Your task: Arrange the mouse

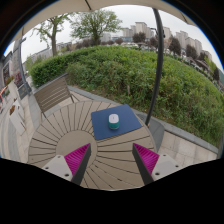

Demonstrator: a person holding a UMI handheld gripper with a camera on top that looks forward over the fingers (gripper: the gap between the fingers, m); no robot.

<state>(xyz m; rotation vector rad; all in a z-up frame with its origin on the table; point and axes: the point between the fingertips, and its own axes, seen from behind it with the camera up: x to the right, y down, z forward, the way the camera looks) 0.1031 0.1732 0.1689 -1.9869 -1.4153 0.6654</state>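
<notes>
A small white and teal mouse [113,121] sits on a dark blue mouse mat [115,123] at the far side of a round slatted wooden table [70,135]. My gripper [111,162] is open and empty, held above the table's near part. Its two fingers with magenta pads [76,157] stand wide apart, short of the mat. The mouse lies beyond the fingers, roughly on the line between them.
A wooden chair [52,93] stands at the far left of the table. A dark pole [160,70] rises to the right of the mat. Behind are a green hedge [140,70], trees and buildings.
</notes>
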